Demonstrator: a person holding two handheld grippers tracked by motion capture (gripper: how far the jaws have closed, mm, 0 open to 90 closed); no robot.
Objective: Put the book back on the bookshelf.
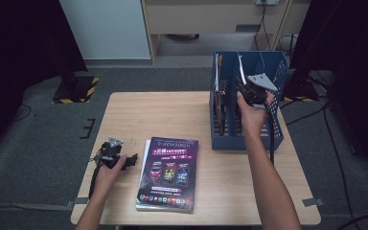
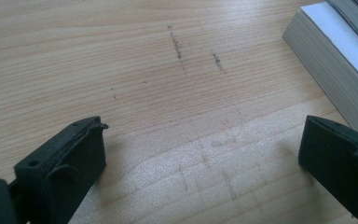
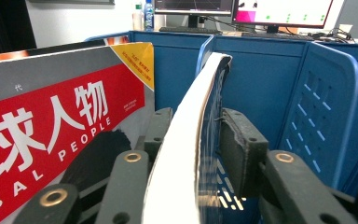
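From the high view, two tongs are working: the left tongs [image 1: 133, 159] are resting on the desk [image 1: 163, 115] at nine o'clock of a stack of two magazines [image 1: 169, 172], while the right tongs [image 1: 246, 92] are reaching into the one blue file rack [image 1: 273, 125]. In the left gripper view, the jaws are gaping wide over bare wood. In the right gripper view, one thin magazine [image 3: 191, 140] is standing on edge in the rack's compartment, long axis running up toward twelve o'clock, between released jaws, with a red-covered magazine [image 3: 60, 126] at nine o'clock.
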